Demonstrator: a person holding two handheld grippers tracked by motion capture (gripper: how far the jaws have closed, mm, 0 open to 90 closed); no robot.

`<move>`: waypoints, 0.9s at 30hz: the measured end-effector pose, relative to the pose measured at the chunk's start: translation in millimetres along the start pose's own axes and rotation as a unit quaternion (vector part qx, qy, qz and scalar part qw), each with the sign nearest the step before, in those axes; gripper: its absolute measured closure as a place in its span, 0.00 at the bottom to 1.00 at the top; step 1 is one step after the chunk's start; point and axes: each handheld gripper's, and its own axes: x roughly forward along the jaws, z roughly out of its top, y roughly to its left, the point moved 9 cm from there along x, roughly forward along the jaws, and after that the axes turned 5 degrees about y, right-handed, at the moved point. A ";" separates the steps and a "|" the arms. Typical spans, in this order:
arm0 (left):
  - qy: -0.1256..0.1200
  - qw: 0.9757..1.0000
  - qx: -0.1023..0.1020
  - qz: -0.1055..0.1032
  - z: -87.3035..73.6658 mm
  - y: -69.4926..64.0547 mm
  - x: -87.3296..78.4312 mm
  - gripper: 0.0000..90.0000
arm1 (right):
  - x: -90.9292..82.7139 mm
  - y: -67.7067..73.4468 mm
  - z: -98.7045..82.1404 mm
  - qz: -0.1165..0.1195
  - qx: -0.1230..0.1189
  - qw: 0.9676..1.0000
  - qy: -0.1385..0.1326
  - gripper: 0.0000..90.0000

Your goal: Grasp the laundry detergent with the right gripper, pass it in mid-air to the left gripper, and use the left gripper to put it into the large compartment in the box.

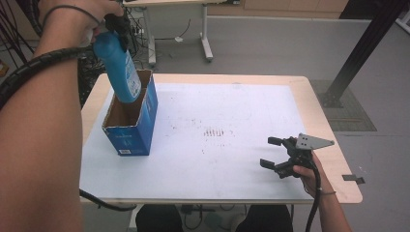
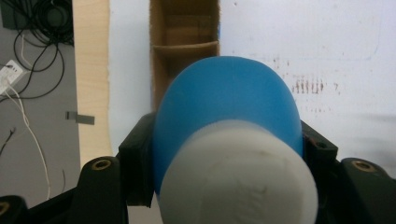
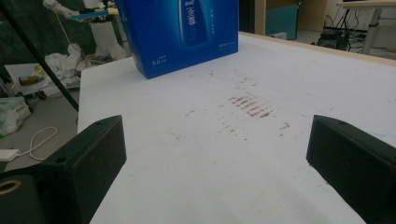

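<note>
The left gripper (image 1: 115,26) is clamping the neck end of a blue bottle (image 1: 119,67), its white cap (image 2: 240,175) sitting nearest the gripper's camera and the body hanging below the jaws, tilted, with its base dipping into the open top of the blue box (image 1: 133,116). In the left gripper view the cardboard interior (image 2: 184,42) is lying straight ahead of the jaws, past the rounded bottle shoulder, with a divider crossing it. The likeliest trouble, as I judge it, is the bottle's base catching on the box rim or that divider because the bottle is going in at a slant; a push on from there would be tipping or sliding the light, unsteadied box across the white table (image 1: 232,159). The grip is also sitting high on the bottle, so a snag could be levering it loose between the pads. The right gripper (image 1: 275,152) is resting well off to the far side of the left one, low over the table, jaws spread wide and holding nothing, so it is not bracing the box.
</note>
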 end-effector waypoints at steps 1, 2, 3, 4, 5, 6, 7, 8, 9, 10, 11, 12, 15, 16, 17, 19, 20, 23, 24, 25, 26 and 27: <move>0.000 1.000 0.000 0.000 0.0 0.0 0.0 0.42 | 0.0 0.0 0.0 0.000 0.000 1.000 0.000 0.06; -0.001 1.000 0.000 0.000 0.2 0.4 0.0 0.42 | 1.1 0.2 0.1 0.001 0.001 1.000 0.001 0.05; 0.000 1.000 0.000 0.001 0.7 0.8 0.0 0.42 | 1.5 0.4 0.1 0.001 0.000 1.000 0.001 0.05; 0.000 1.000 -0.003 0.001 1.4 1.7 0.2 0.42 | 2.0 0.5 0.0 0.001 0.000 1.000 0.001 0.05; 0.000 1.000 -0.003 0.001 1.4 1.7 0.2 0.42 | 2.0 0.5 0.0 0.001 0.000 1.000 0.001 0.05; -0.001 1.000 -0.004 0.001 1.7 2.3 0.4 0.42 | 2.1 0.6 0.3 -0.001 -0.002 1.000 0.003 0.05; -0.002 1.000 -0.004 0.001 2.0 3.6 1.5 0.42 | 2.2 0.8 0.4 -0.002 -0.003 1.000 0.005 0.05; 0.001 1.000 -0.005 0.001 2.7 4.0 3.2 0.42 | 2.0 0.8 0.4 -0.002 -0.002 1.000 0.005 0.05; 0.001 1.000 -0.007 0.001 2.9 4.5 4.4 0.42 | 1.8 0.7 0.2 -0.003 -0.002 1.000 0.005 0.06; 0.002 1.000 -0.006 0.001 3.3 5.5 6.0 0.42 | 1.7 0.5 0.0 -0.002 -0.001 1.000 0.006 0.05; 0.002 1.000 -0.006 0.001 3.3 5.5 6.0 0.42 | 1.7 0.2 0.0 -0.003 -0.002 1.000 0.006 0.05; 0.002 1.000 -0.009 0.002 4.2 7.1 8.4 0.42 | 1.8 0.1 -0.1 -0.003 -0.001 1.000 0.007 0.05; 0.006 1.000 -0.011 0.003 5.7 8.8 12.6 0.42 | 2.2 -0.4 -0.1 -0.003 -0.001 1.000 0.008 0.05; 0.003 1.000 -0.013 0.005 6.3 10.9 16.2 0.42 | 2.3 -0.6 -0.3 -0.003 0.000 1.000 0.007 0.06; 0.003 1.000 -0.013 0.005 6.3 10.9 16.2 0.42 | 2.6 -1.0 -0.5 -0.003 0.000 1.000 0.007 0.05; 0.009 1.000 -0.013 0.005 7.8 12.1 21.0 0.42 | 2.9 -1.1 -0.6 -0.003 0.000 1.000 0.008 0.05; 0.011 1.000 -0.011 0.006 8.4 13.0 23.0 0.42 | 3.6 -1.2 -0.8 -0.002 0.000 1.000 0.008 0.05; 0.013 1.000 -0.014 0.007 10.1 15.7 31.6 0.42 | 4.8 -1.6 -1.2 -0.002 0.002 1.000 0.010 0.05; 0.020 1.000 -0.012 0.007 11.5 16.5 35.8 0.42 | 5.1 -1.6 -1.2 -0.002 0.001 1.000 0.010 0.05; 0.020 1.000 -0.012 0.007 11.5 16.5 35.8 0.42 | 5.1 -1.6 -1.2 -0.002 0.001 1.000 0.010 0.05; 0.022 1.000 -0.013 0.007 11.8 16.8 37.3 0.42 | 5.4 -1.8 -1.2 -0.002 0.002 1.000 0.010 0.05; 0.022 1.000 -0.014 0.006 12.4 19.1 40.9 0.42 | 5.7 -1.9 -1.2 -0.001 0.001 1.000 0.010 0.05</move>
